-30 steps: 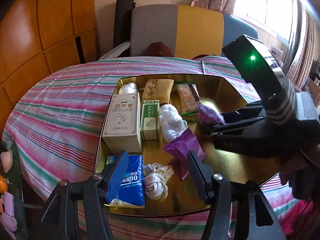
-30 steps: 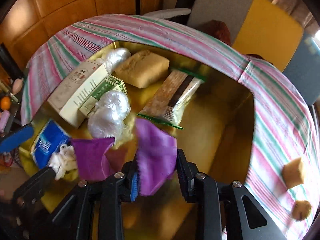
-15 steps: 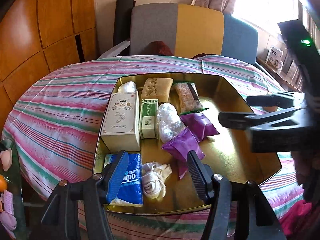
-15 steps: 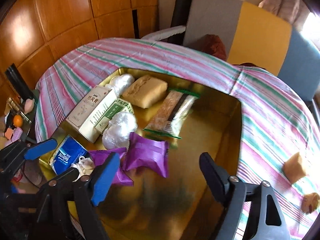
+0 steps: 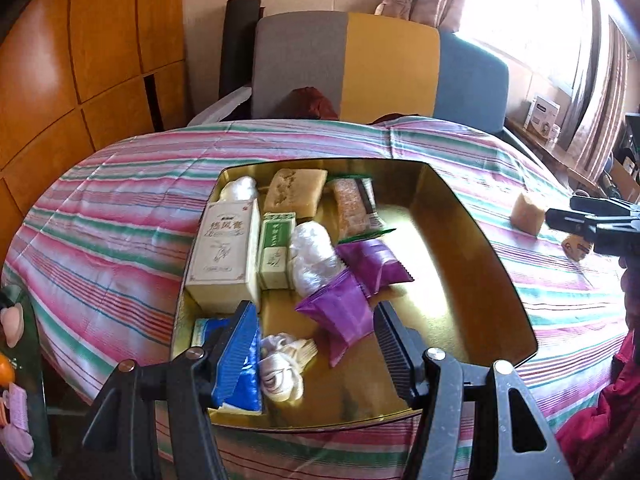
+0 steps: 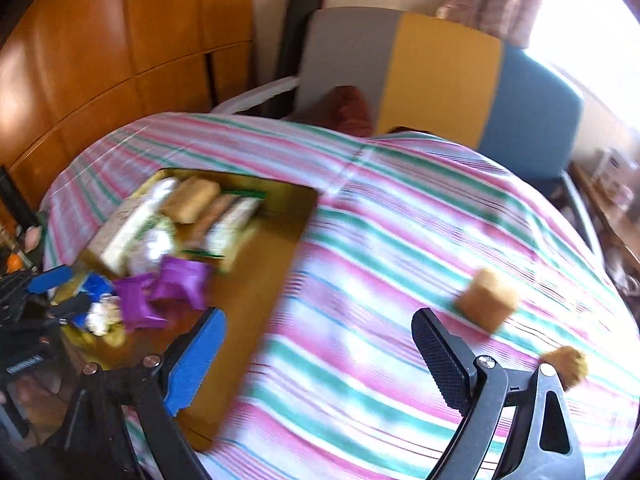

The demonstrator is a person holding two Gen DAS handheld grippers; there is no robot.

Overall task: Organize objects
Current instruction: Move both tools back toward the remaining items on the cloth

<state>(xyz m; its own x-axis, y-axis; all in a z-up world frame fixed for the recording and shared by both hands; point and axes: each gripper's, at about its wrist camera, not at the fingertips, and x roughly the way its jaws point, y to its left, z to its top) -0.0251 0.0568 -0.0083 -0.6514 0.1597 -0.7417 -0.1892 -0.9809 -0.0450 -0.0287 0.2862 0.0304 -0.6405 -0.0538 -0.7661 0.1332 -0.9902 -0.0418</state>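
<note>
A gold tray (image 5: 472, 240) on the striped tablecloth holds two purple packets (image 5: 374, 260), a white box (image 5: 224, 248), a green box (image 5: 276, 248), a clear plastic bundle (image 5: 312, 256), a bread block (image 5: 296, 192), a snack bar (image 5: 354, 208), a blue tissue pack (image 5: 248, 372) and a white cloth (image 5: 284, 360). My left gripper (image 5: 312, 344) is open and empty over the tray's near edge. My right gripper (image 6: 320, 360) is open and empty over the cloth right of the tray (image 6: 256, 300). A tan cube (image 6: 486, 300) and a small brown lump (image 6: 566, 364) lie on the cloth beyond it.
A grey, yellow and blue chair (image 5: 360, 64) stands behind the table. Wood panels (image 5: 80, 60) line the left wall. A glass shelf with small items (image 5: 16, 360) is at the left. A window (image 5: 540, 20) is at the right.
My right gripper let go of the second purple packet in the tray, opened, and swung right out of the tray toward the tan cube. My left gripper has stayed put.
</note>
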